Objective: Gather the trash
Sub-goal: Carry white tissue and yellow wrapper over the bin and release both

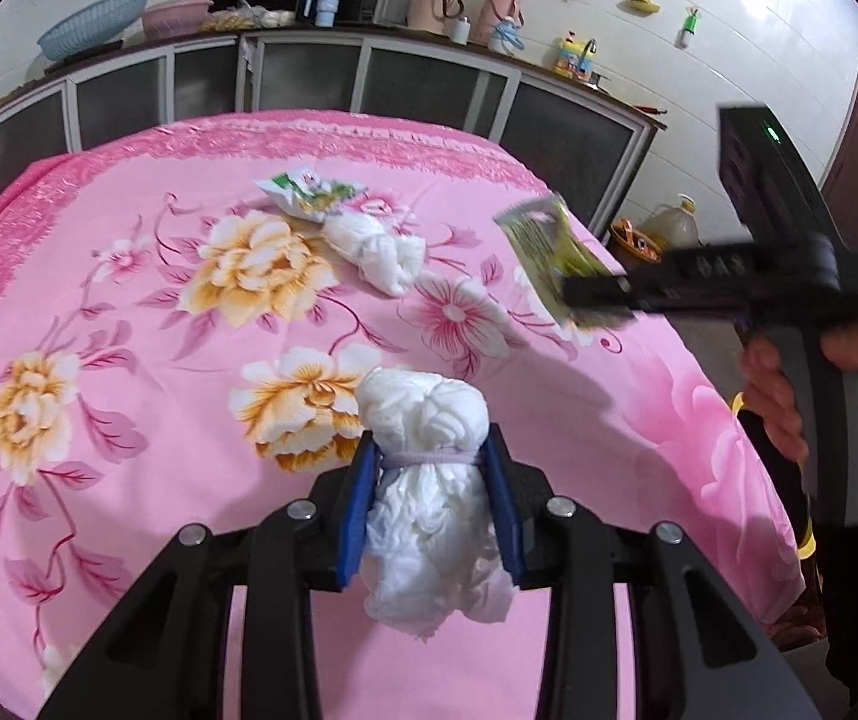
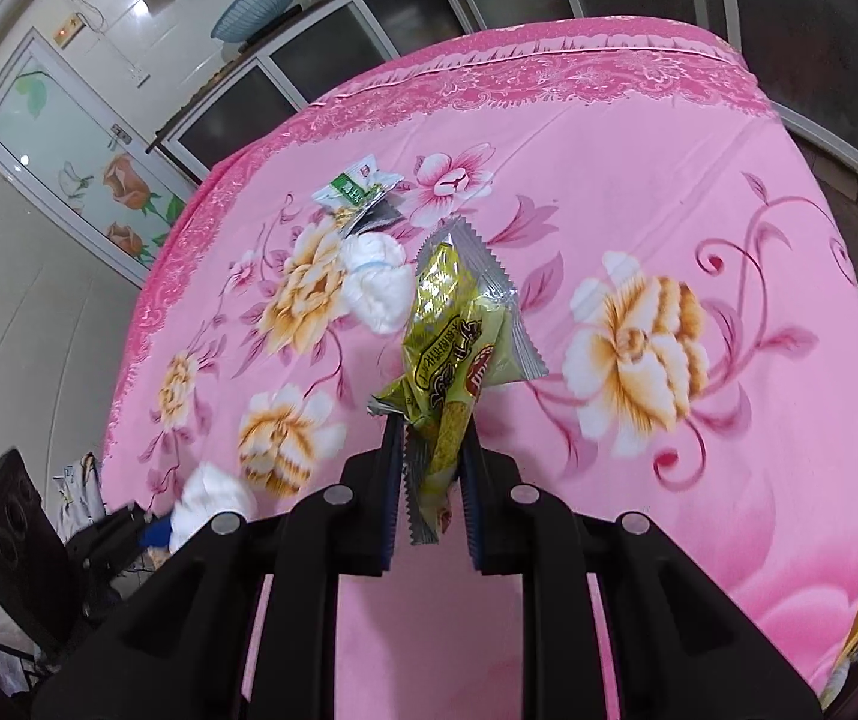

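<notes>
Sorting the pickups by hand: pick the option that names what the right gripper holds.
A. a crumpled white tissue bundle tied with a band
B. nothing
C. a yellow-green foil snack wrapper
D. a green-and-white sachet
C: the right gripper is shut on the yellow-green foil snack wrapper, lifted above the pink floral cloth; the banded tissue bundle sits in the left gripper.

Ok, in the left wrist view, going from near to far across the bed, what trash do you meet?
Tied white wad held in the left gripper's jaws → second white wad lying on the pink sheet → green-and-white wrapper just behind it.
</notes>
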Action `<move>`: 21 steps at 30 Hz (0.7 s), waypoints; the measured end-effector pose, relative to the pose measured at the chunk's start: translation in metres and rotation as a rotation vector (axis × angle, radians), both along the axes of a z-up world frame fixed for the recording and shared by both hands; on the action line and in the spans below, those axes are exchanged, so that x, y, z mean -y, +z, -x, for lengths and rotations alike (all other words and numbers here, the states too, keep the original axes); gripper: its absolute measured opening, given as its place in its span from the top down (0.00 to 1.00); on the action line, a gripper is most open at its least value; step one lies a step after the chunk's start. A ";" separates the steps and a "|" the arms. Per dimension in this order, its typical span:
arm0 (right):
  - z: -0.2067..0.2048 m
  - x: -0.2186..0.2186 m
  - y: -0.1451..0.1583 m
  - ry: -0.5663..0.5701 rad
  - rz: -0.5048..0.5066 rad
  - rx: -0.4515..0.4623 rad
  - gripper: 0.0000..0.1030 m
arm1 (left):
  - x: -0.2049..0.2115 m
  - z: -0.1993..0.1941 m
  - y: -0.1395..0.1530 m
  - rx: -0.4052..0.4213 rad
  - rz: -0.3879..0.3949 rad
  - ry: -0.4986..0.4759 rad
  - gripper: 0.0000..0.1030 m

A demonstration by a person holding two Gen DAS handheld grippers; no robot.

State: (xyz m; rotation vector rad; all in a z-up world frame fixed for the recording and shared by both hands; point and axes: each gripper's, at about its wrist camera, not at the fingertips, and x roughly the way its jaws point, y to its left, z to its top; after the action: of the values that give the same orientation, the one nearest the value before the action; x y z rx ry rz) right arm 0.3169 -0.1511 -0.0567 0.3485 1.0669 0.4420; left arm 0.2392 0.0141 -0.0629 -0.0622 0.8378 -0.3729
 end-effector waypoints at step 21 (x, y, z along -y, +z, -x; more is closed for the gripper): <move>0.120 0.071 0.019 -0.076 -0.077 0.062 0.83 | 0.042 0.052 0.070 0.149 -0.042 0.008 0.68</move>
State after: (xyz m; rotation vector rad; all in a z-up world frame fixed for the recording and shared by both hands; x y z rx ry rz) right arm 0.1971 -0.2216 -0.0376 0.4397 0.9753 0.4240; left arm 0.1877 -0.0280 0.0070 0.0016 0.6973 -0.3479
